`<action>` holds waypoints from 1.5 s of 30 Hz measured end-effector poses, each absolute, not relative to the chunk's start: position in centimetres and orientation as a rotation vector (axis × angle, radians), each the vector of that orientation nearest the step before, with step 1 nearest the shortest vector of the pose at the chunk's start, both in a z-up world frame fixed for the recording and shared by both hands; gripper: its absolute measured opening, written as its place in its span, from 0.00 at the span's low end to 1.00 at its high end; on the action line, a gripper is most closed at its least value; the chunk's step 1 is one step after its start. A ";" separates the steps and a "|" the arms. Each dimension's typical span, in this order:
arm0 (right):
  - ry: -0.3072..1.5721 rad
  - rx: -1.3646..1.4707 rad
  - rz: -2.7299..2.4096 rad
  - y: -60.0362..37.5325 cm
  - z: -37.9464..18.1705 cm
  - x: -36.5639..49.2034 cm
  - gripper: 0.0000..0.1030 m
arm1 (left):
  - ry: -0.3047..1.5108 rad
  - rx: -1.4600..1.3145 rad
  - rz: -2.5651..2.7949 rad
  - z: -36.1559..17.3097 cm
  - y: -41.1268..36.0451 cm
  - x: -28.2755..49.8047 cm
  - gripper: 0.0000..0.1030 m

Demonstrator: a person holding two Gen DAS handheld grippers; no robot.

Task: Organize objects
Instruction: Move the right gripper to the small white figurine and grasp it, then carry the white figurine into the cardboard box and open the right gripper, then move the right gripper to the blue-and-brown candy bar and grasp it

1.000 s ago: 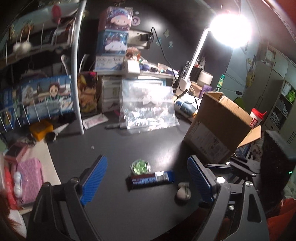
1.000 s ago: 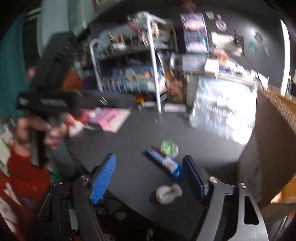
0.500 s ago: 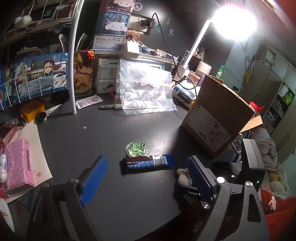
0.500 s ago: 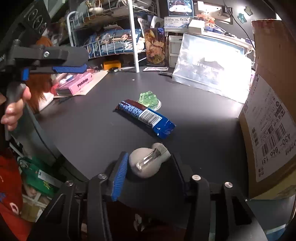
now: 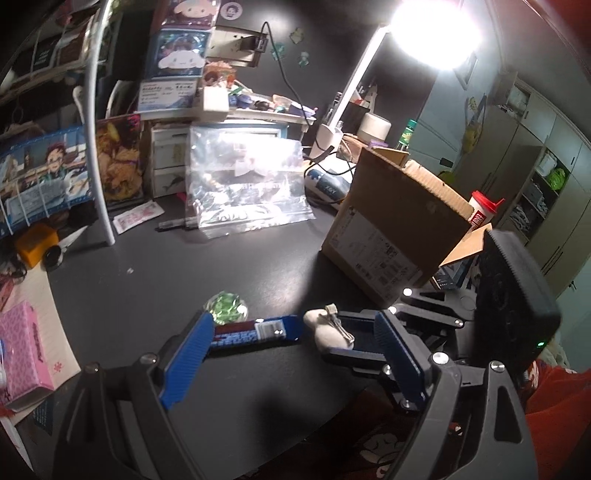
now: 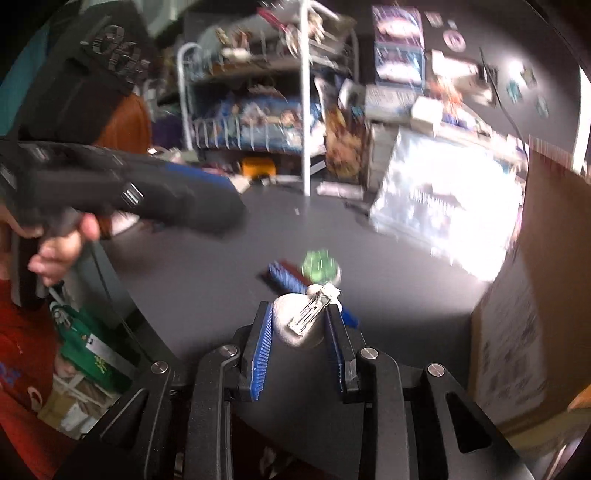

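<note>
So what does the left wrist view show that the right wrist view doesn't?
Left only: the lamp, the pink box, the box's open top. Right only: the hand holding the left claw, which is open. Both: the right claw shut on the plush clip, the bar and green jelly.

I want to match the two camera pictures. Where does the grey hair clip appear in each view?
Left wrist: the grey hair clip is lower centre-right, held by the right gripper.
Right wrist: the clip is lower centre, between the blue pads.
Shared landmark: the green candy beside the snack bar.
</note>
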State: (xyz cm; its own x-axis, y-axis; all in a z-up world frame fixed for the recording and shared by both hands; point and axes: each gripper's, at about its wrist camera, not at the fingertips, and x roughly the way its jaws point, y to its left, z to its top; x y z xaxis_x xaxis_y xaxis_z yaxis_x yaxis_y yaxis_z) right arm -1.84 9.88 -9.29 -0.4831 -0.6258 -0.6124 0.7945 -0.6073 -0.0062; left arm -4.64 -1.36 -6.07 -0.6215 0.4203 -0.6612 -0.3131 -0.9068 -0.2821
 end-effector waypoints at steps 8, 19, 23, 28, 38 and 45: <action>0.444 0.500 -2.181 12.0 -2.2 -1.8 0.23 | -0.272 -0.962 2.375 -1.8 1.5 -7.0 0.63; 0.449 0.473 -2.319 18.7 0.7 -5.3 0.23 | -0.221 -0.965 2.199 1.8 10.0 -13.5 0.28; 0.435 0.514 -2.362 21.4 0.6 -6.9 0.23 | -0.197 -0.986 2.159 1.7 12.9 -15.6 0.27; 0.424 0.572 -2.387 23.7 0.6 -8.8 0.23 | -0.179 -1.010 2.126 1.5 15.8 -17.8 0.27; 0.398 0.714 -2.380 24.9 0.7 -11.4 0.35 | -0.136 -0.987 2.208 2.3 16.5 -18.6 0.64; 0.365 0.729 -2.398 25.3 0.9 -11.0 0.35 | -0.096 -0.943 2.306 3.4 14.3 -17.0 0.69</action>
State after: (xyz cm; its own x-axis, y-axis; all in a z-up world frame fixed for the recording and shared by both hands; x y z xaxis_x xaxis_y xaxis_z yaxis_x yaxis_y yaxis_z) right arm -10.97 25.29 0.86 -0.6697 -0.4657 -0.5785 0.6168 -0.7826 -0.0840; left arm -17.02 14.31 3.41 -0.5398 0.5846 -0.6057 -0.5322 -0.7945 -0.2926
